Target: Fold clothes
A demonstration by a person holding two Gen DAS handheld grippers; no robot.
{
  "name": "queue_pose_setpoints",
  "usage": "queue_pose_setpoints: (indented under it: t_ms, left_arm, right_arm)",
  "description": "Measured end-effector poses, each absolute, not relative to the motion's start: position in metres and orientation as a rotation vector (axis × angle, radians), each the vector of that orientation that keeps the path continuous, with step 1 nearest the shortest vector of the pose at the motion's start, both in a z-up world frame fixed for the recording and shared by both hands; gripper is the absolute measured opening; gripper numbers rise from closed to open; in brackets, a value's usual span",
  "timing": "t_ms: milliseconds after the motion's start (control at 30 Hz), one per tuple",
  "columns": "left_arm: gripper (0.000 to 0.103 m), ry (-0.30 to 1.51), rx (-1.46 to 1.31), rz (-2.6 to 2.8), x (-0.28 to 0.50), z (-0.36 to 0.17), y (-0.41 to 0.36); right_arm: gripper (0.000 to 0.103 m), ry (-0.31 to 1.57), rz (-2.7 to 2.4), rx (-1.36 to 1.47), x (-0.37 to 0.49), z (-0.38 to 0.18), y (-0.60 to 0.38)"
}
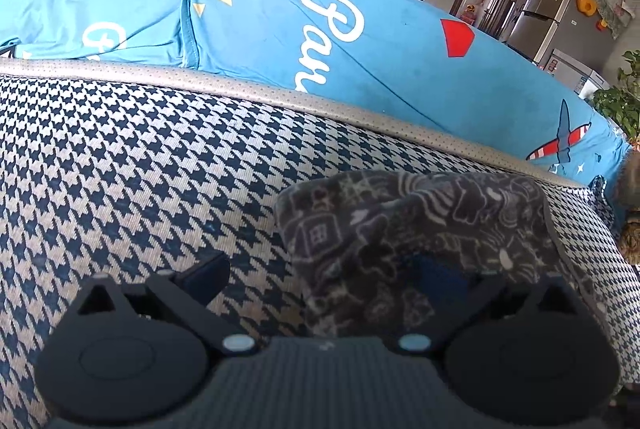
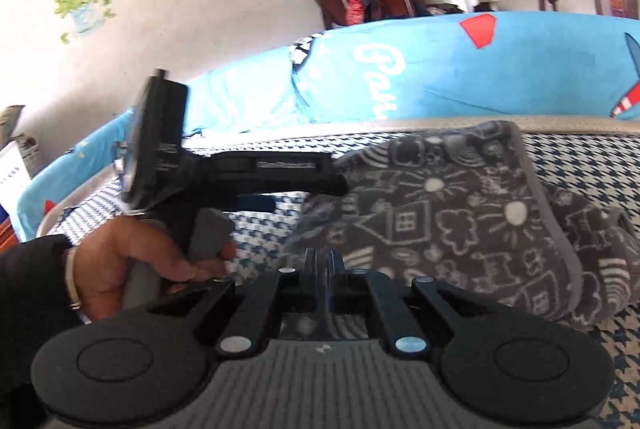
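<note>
A grey patterned fleece garment (image 2: 460, 221) lies on a houndstooth cushion (image 1: 140, 157). The left gripper (image 1: 324, 277) is spread wide (one finger under the fleece); the right gripper (image 2: 324, 265) is pinched together, empty.

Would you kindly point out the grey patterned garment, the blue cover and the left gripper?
grey patterned garment (image 2: 460, 213), right wrist view, its top face.
blue cover (image 1: 280, 29), left wrist view, beside the white lettering.
left gripper (image 2: 320, 177), right wrist view, fingers at the garment's edge.
</note>
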State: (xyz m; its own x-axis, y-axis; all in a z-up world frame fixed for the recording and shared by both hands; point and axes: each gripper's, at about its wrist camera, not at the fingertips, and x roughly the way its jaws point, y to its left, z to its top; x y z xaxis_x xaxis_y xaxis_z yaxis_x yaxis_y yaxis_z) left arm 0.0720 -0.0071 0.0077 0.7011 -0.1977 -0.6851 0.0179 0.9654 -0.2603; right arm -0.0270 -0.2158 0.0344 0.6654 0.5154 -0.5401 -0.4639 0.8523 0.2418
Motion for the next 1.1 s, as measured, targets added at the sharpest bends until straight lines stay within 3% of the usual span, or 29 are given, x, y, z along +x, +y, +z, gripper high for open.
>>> queue_pose_setpoints:
  t_ms: [167,500,1100]
  left_arm:
    - [0.103,0.784,-0.227,-0.135,0.069,0.007,-0.011]
    - [0.103,0.779,-0.195,-0.146,0.064,0.006,-0.017]
    - [0.103,0.776,-0.113,-0.128,0.057,0.017,-0.022]
  right_arm:
    - [0.002,0.749,0.446,0.043,-0.013,0.017,-0.219]
    - [0.002,0.763,0.435,0.080,-0.008,0.018,-0.223]
    - [0.008,0.608,0.409,0.159,0.005,0.050,-0.246]
